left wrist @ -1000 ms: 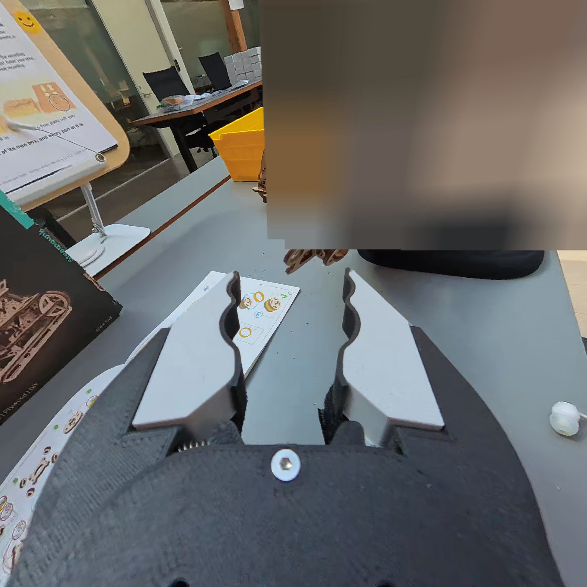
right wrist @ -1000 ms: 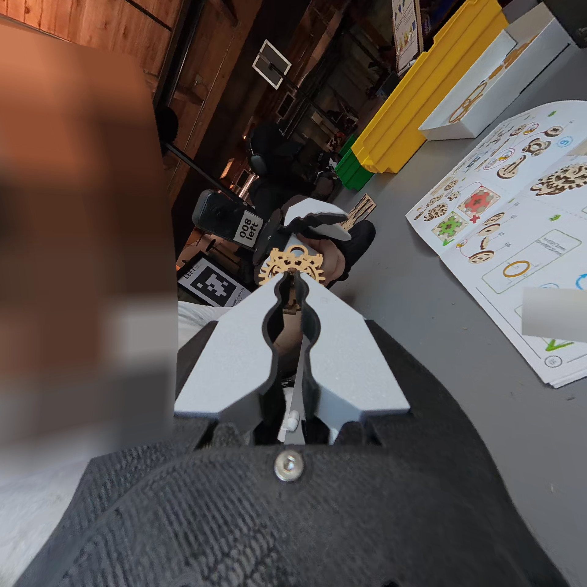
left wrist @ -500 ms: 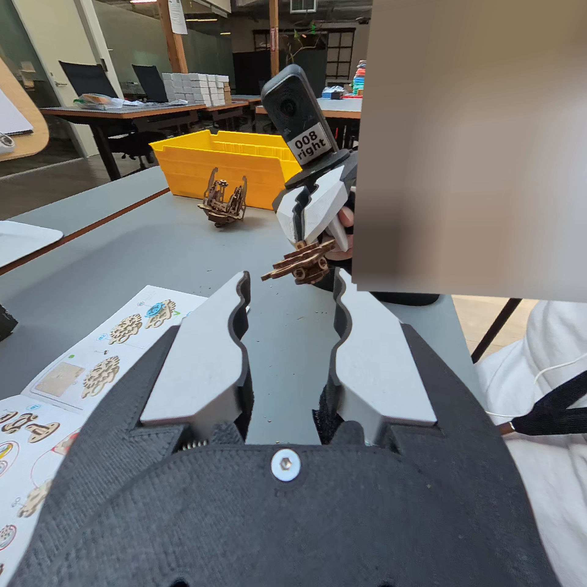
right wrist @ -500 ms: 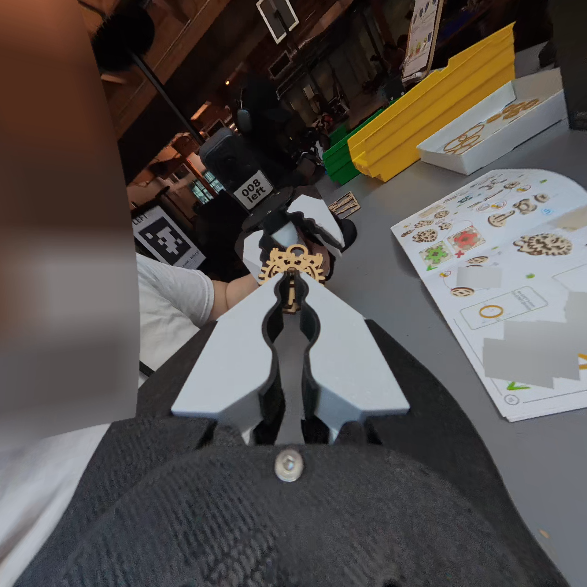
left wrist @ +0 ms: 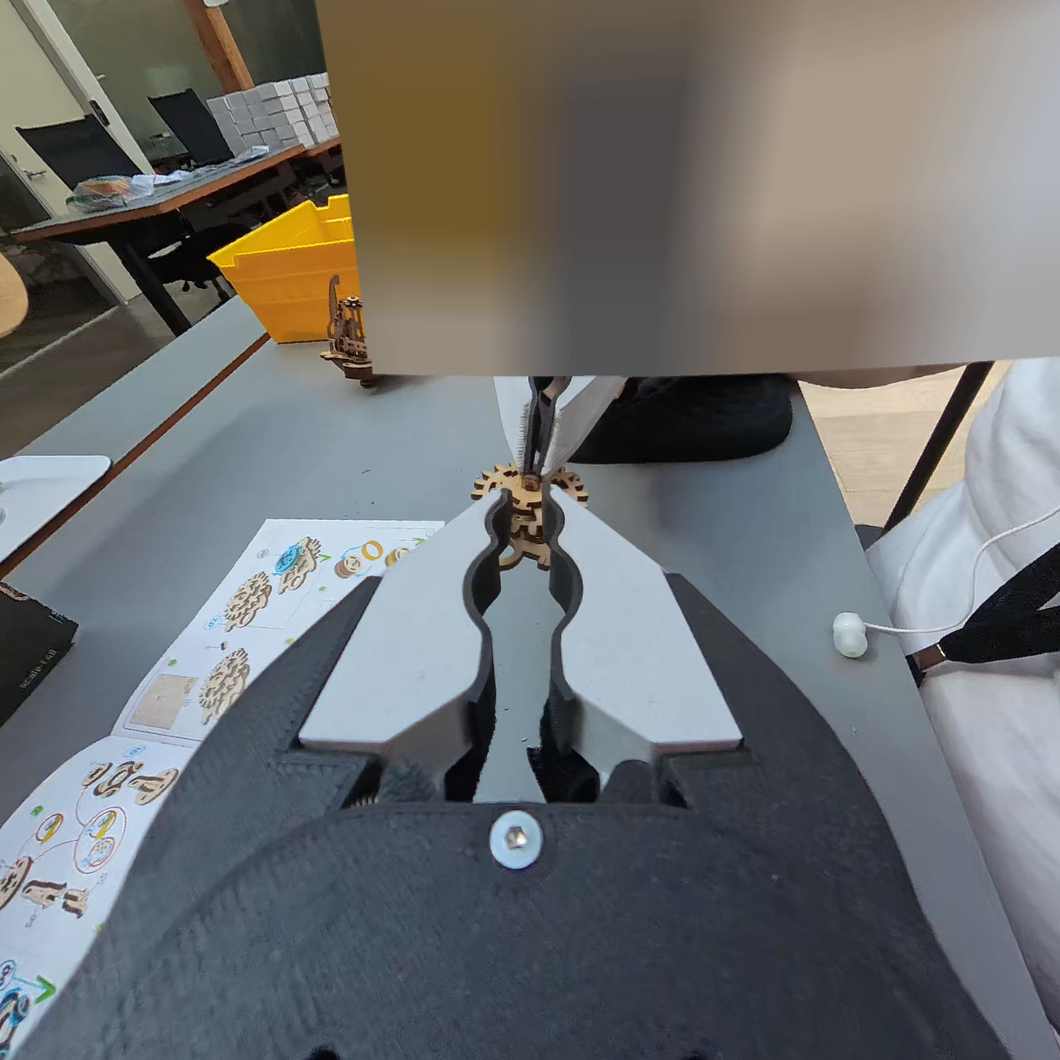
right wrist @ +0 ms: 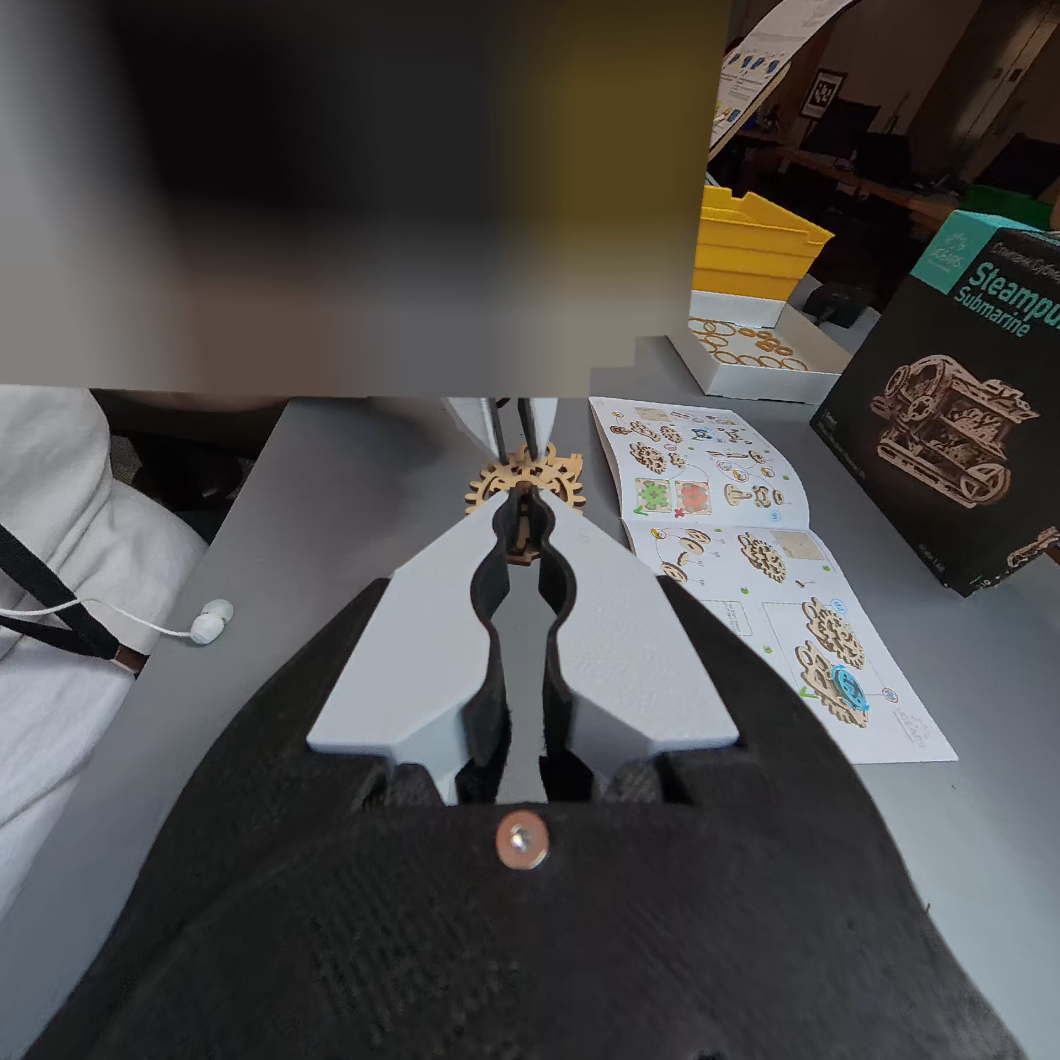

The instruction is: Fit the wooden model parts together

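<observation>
1. A grey table [left wrist: 298, 436] fills both views, with an office room behind it: dark desks, black chairs and a wooden post
2. A dark cardboard box [right wrist: 946, 436] with a teal corner and a picture of a wooden machine stands on the table at the right of the right wrist view
3. Yellow bins [left wrist: 287, 269] sit stacked at the far edge of the table, and in the right wrist view a white tray [right wrist: 745, 367] of wooden rings lies just in front of them
4. An open instruction sheet [right wrist: 745, 545] with drawings of gears lies flat on the table beside the grippers
5. The left gripper [left wrist: 525, 507] and the right gripper [right wrist: 519, 505] face each other tip to tip above the table, each with pale grey fingers on a black body
6. The wooden gear piece [right wrist: 525, 479] hangs between them above the table: pale laser-cut plywood, toothed wheels stacked on a small hub, with a slotted stem
7. The left jaws are pinching the stem end of the gear piece, and the right jaws are pinching its hub from the opposite side
8. A small half-built wooden model [left wrist: 347, 338] stands well apart, near the yellow bins
9. A white earbud [left wrist: 849, 634] on a thin cord lies at the table edge, next to a person's white clothing
</observation>
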Tool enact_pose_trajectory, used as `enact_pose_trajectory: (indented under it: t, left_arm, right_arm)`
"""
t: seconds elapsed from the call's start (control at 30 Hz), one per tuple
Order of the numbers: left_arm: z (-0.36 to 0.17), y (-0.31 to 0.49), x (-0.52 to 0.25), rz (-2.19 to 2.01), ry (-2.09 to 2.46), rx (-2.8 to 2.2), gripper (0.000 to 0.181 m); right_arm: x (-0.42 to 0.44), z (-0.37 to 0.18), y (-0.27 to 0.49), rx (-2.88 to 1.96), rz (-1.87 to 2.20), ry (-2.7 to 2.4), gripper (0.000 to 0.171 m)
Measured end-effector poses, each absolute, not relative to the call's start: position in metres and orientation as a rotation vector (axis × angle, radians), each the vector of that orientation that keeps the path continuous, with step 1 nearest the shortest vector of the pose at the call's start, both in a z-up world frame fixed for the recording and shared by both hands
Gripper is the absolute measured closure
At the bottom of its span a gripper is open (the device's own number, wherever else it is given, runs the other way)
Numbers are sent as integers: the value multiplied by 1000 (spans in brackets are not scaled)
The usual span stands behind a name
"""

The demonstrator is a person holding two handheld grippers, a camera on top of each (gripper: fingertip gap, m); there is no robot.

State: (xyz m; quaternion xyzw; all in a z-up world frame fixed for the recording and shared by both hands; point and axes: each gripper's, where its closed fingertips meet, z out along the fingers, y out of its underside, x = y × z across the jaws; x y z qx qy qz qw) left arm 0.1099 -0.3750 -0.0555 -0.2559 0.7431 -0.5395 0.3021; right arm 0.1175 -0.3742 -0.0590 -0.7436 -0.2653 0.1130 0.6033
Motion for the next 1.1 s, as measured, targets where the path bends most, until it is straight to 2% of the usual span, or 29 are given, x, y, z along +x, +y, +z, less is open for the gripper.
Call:
enact_pose_trajectory:
  t: [0.33, 0.67, 0.8, 0.97, 1.1]
  left_arm:
    - [-77, -377, 107, -1373, 2106, -711, 166]
    - [-82, -375, 107, -1289, 2122, -662, 173]
    - [-77, -360, 112, -1281, 2065, -744, 156]
    - [-65, -355, 115, -1734, 1990, -1106, 140]
    - [-62, -368, 111, -2071, 1985, -1270, 147]
  right_arm:
    - [111, -80, -376, -1755, 79, -794, 170]
    - [110, -79, -378, -1735, 86, -804, 170]
    - [110, -75, -379, -1719, 94, -798, 170]
    - [109, -62, -382, -1639, 46, -811, 170]
    - [112, -54, -384, -1587, -39, -823, 170]
